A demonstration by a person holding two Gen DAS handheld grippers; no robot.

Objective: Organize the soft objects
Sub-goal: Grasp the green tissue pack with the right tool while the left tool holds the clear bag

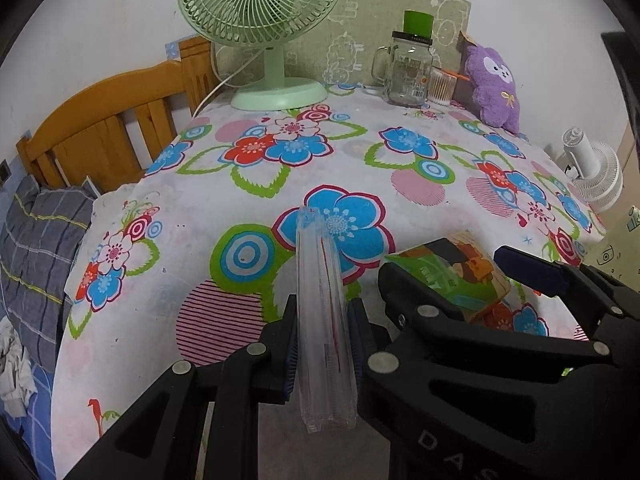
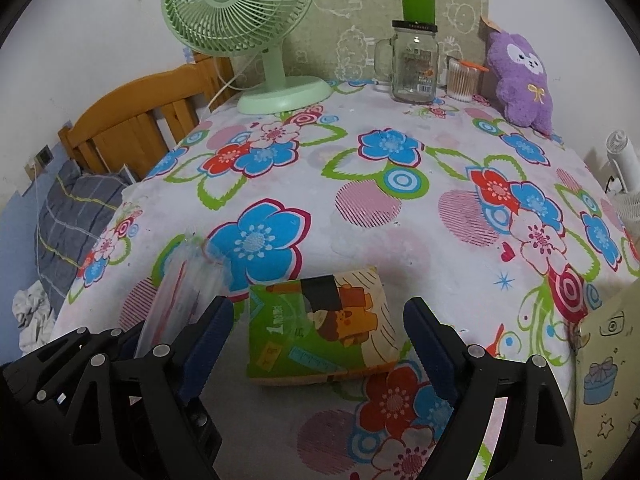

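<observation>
My right tongs [image 1: 472, 280] cover the near part of the tissue pack [image 1: 460, 268]; print on the glass jar [image 2: 416, 68] beyond it is too small to read.

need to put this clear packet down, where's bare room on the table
The middle of the table is bare, between the tissue pack and the green fan. The back right is crowded: glass jar, cotton swabs, purple plush.
</observation>
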